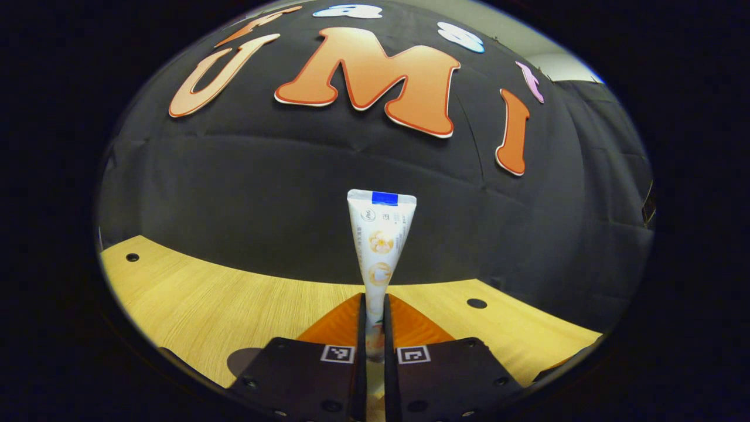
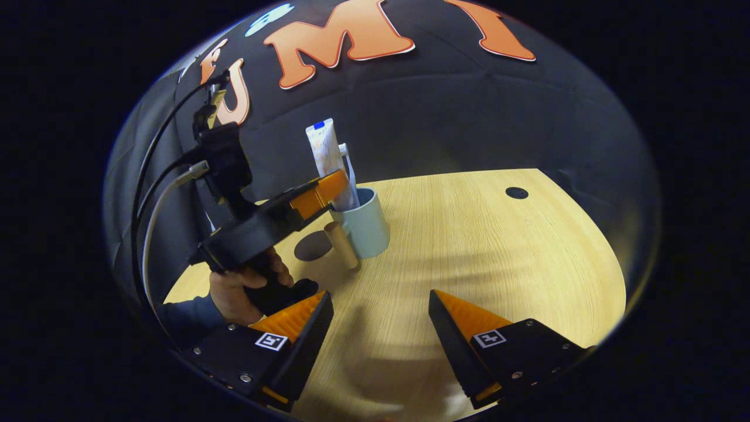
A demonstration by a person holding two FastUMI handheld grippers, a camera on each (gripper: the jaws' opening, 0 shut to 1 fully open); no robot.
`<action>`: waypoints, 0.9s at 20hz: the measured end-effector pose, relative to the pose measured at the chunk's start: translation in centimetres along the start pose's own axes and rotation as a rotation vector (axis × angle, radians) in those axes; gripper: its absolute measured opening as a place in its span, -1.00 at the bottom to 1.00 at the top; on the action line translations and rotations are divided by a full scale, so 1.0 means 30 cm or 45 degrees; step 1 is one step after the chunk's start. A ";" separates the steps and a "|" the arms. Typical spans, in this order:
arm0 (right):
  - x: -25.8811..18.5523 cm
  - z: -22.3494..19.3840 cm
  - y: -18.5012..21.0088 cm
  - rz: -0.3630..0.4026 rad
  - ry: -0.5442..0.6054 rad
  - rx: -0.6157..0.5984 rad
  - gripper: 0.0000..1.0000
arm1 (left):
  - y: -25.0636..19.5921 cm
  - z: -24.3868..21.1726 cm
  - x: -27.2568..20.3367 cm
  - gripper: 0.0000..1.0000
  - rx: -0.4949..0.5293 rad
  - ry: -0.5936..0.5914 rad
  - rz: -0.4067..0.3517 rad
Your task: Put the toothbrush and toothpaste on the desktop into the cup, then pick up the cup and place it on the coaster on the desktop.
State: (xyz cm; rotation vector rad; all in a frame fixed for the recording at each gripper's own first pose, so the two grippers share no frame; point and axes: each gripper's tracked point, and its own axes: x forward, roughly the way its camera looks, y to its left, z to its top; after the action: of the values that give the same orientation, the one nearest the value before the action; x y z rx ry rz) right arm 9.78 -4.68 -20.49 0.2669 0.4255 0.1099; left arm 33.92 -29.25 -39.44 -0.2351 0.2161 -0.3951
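On the wooden desk, the left gripper pinches the toothpaste upright over the cup, where the toothbrush stands; the right gripper hangs spread, nearer the viewer.

Pale wooden desktop with round holes, black cloth wall.

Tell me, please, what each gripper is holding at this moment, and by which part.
The left gripper is shut on the toothpaste tube, gripping its lower cap end; the crimped end points up. The right gripper is open, holding nothing.
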 end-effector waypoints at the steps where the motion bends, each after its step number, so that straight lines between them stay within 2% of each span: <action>1: -0.009 -0.001 -0.003 0.005 -0.004 0.005 0.97 | 0.003 0.015 -0.006 -0.70 0.008 -0.017 0.008; 2: -0.012 0.006 -0.006 0.003 -0.005 0.010 0.99 | -0.005 -0.005 0.009 -0.60 0.010 0.005 -0.004; 5: -0.020 0.009 -0.024 -0.004 -0.008 0.016 0.98 | -0.030 -0.016 -0.021 0.53 0.040 0.064 -0.035; 6: -0.022 0.010 -0.033 -0.008 -0.008 0.018 0.98 | -0.035 -0.017 -0.017 0.67 0.052 0.074 -0.032; 7: -0.023 0.009 -0.038 -0.014 -0.004 0.020 0.98 | -0.043 -0.011 -0.026 0.66 0.055 0.076 -0.039; 10: -0.035 0.004 -0.046 -0.022 0.006 0.021 0.98 | -0.081 0.019 -0.049 0.93 0.074 0.072 -0.055; 18: -0.131 0.024 -0.033 -0.062 0.026 0.027 0.97 | -0.081 0.261 -0.217 0.94 0.097 0.045 -0.020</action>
State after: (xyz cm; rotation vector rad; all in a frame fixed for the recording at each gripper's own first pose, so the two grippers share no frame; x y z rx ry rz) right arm 6.59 -6.43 -18.58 0.2764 0.4535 0.0609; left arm 29.18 -27.36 -30.30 -0.1553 0.2334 -0.4222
